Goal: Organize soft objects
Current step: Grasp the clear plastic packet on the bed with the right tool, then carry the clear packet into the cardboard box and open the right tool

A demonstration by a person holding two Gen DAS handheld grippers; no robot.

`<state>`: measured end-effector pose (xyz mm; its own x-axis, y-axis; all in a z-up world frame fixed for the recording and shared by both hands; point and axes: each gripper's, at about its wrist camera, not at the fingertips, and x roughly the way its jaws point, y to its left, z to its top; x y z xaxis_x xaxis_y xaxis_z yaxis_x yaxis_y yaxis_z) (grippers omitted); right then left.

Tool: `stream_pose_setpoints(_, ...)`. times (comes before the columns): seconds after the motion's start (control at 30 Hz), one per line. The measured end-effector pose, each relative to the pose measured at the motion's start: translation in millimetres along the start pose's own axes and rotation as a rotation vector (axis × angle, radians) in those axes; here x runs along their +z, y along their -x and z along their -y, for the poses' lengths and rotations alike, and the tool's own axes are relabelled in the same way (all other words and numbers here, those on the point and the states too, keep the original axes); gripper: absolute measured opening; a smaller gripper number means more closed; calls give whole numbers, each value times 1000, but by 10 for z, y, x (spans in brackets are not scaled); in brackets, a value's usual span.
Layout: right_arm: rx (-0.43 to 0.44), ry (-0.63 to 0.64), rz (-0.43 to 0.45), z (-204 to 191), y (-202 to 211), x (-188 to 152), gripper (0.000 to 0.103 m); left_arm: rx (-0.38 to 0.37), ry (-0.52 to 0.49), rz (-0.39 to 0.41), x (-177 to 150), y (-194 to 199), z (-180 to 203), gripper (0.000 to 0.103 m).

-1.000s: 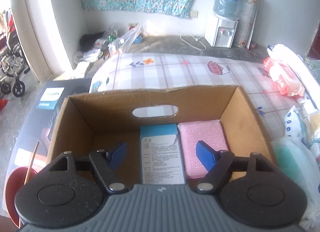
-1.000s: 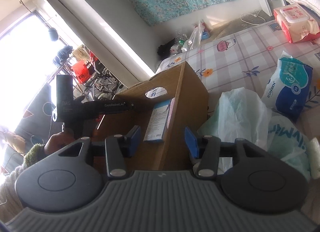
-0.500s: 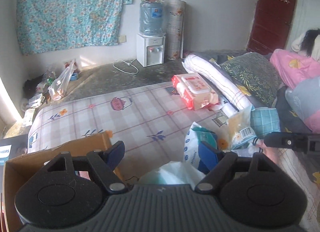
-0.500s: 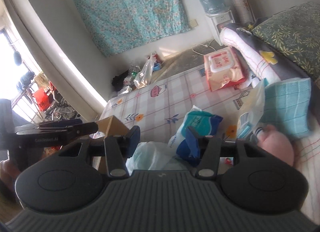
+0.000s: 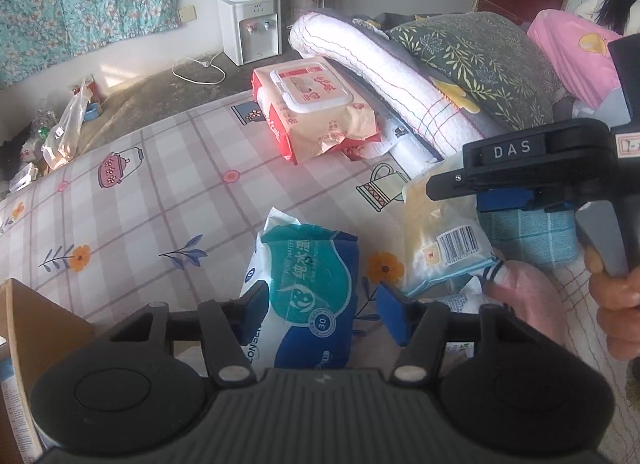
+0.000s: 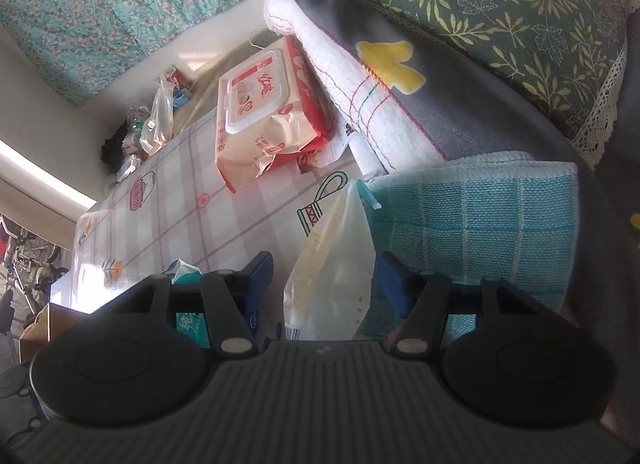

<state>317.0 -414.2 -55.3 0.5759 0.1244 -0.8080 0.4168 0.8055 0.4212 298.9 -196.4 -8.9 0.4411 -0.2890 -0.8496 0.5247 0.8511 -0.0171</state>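
Blue-padded left gripper (image 5: 320,306) half open, closing astride wipes pack (image 5: 306,288); right gripper (image 6: 326,284) half open, opening around clear bag (image 6: 334,264).

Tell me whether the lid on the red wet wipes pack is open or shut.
Shut. The white flip lid lies flat on top of the red wet wipes pack, and no wipe sticks out.

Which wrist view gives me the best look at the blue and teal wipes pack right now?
The left wrist view: the blue and teal wipes pack fills the middle, label readable, between the left gripper fingers. The right wrist view shows only teal slivers behind that gripper's finger linkage.
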Motion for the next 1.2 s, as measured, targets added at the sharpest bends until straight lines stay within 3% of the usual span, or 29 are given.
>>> stream_pose_setpoints(0.13,6,-14,-29,9,-174,-3,55,-32,-6,-24,18,-160,88,58)
stream_pose_setpoints(0.3,63,-74,-21,150,-241,-23,35,-111,-13,-15,54,-209,207,62)
stream_pose_setpoints(0.47,165,-121,-13,206,-172,-70,32,-204,-15,-11,95,-203,324,68)
stream_pose_setpoints(0.7,264,-98,11,69,152,-169,31,-237,-26,4,88,-15,364,68)
stream_pose_setpoints(1.0,357,-52,65,-149,877,-419,31,-295,4,42,-99,636,249,67)
stream_pose_setpoints(1.2,443,24,52,-540,1296,-707,31,-281,45,78,-374,1259,-37,67)
